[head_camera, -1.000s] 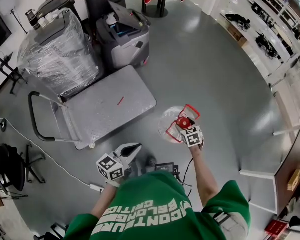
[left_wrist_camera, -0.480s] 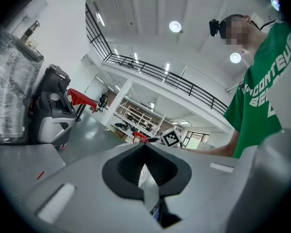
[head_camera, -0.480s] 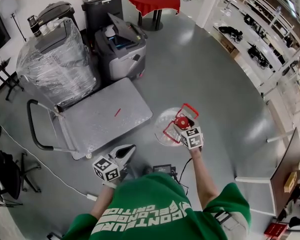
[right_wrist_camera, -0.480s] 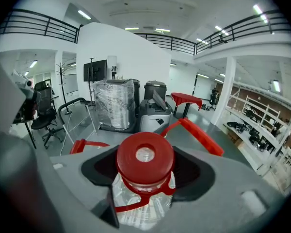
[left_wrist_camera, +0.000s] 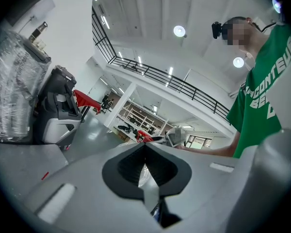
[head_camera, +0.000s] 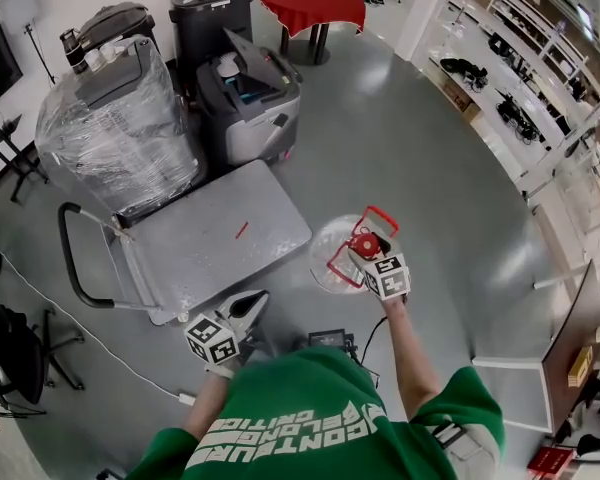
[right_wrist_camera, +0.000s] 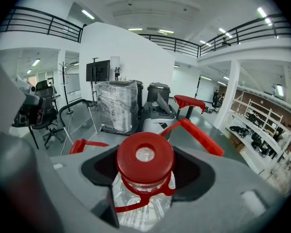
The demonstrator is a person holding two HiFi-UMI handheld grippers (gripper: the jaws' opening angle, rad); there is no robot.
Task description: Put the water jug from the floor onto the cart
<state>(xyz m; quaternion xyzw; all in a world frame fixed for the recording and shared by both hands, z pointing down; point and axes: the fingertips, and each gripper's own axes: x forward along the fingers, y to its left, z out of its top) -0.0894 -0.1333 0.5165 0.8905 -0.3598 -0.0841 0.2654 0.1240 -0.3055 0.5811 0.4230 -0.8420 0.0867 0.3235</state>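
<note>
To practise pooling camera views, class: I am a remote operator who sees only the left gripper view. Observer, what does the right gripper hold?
Observer: The right gripper is shut on the neck of the water jug, just under its red cap.
Operator: Is the jug over the cart?
Observer: No. The head view shows it just past the right-hand corner of the cart, not above the deck.

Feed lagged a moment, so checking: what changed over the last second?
The water jug, held by its neck in the right gripper, has drifted slightly closer to the near corner of the cart, not over it yet. Grip unchanged; left gripper stays shut and empty.
</note>
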